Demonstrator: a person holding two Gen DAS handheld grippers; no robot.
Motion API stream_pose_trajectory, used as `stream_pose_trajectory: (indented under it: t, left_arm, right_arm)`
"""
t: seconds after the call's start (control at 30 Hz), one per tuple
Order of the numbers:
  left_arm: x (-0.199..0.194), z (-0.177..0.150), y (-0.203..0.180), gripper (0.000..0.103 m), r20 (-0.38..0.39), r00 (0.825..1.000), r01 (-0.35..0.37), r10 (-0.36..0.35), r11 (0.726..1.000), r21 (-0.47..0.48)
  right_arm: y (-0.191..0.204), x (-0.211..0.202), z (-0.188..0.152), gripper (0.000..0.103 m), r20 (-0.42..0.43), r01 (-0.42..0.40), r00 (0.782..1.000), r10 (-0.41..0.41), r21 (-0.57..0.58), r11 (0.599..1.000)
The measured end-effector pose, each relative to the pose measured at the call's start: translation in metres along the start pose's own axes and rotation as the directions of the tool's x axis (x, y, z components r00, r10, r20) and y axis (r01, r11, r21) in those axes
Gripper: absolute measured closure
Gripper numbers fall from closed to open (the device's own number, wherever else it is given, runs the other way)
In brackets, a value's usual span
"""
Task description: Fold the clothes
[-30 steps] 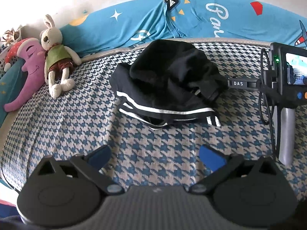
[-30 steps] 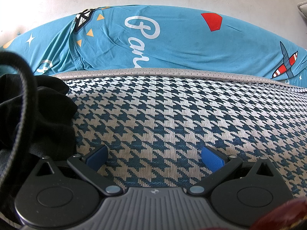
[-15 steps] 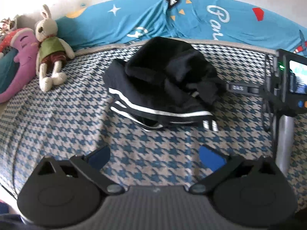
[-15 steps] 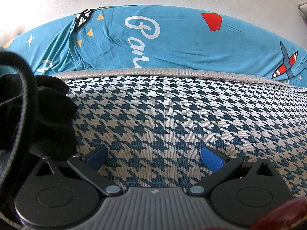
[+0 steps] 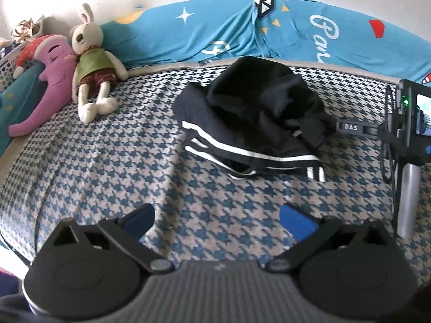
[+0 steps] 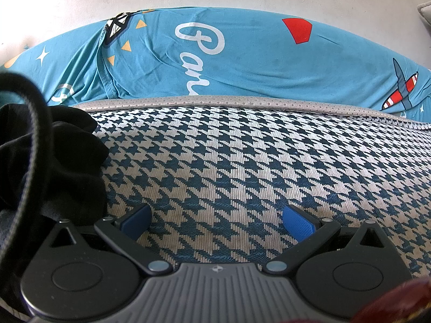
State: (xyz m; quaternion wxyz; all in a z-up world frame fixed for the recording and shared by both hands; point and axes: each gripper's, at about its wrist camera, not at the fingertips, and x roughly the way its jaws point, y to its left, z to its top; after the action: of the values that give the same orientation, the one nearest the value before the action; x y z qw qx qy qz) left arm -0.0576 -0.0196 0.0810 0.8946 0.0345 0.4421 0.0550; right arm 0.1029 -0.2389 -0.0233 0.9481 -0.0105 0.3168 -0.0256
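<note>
A crumpled heap of black clothes (image 5: pixel 253 118) with white side stripes lies on the houndstooth bed cover (image 5: pixel 121 161), in the middle of the left wrist view. My left gripper (image 5: pixel 216 220) hovers open well in front of the heap, nothing between its blue pads. The right gripper's body (image 5: pixel 409 123) shows at the right edge of that view, beside the heap. In the right wrist view my right gripper (image 6: pixel 216 220) rests open low over the bed cover (image 6: pixel 256 161), with the black clothes (image 6: pixel 54 156) close at its left.
A blue printed quilt roll (image 5: pixel 242 29) runs along the wall behind the bed. A rabbit plush (image 5: pixel 93 64) and a purple moon cushion (image 5: pixel 45 80) lie at the far left. A black cable (image 6: pixel 29 123) hangs at the left of the right wrist view.
The left gripper's view has swung about: the clothes heap now sits further right and lower, the rabbit plush closer to centre. The right gripper has stayed still.
</note>
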Motion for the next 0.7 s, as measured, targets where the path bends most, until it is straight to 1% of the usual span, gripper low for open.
stream_pose_trajectory:
  t: [0.23, 0.5, 0.63, 0.7]
  left_arm:
    - [0.003, 0.003, -0.003, 0.000, 0.000, 1.000, -0.001, 0.001, 1.000, 0.004]
    - [0.010, -0.005, -0.019, 0.000, -0.017, 0.998, 0.057, -0.056, 0.998, 0.023]
    - [0.008, -0.006, -0.017, 0.000, -0.011, 0.998, 0.064, -0.063, 0.998, 0.023]
    - [0.009, -0.005, -0.013, 0.000, -0.010, 0.998, 0.065, -0.065, 0.998, 0.003]
  right_arm:
    - [0.000, 0.000, 0.000, 0.000, 0.000, 0.000, 1.000, 0.000, 0.000, 1.000]
    - [0.000, 0.000, 0.000, 0.000, 0.000, 0.000, 1.000, 0.000, 0.000, 1.000]
    - [0.000, 0.000, 0.000, 0.000, 0.000, 0.000, 1.000, 0.000, 0.000, 1.000]
    - [0.000, 0.000, 0.000, 0.000, 0.000, 0.000, 1.000, 0.000, 0.000, 1.000]
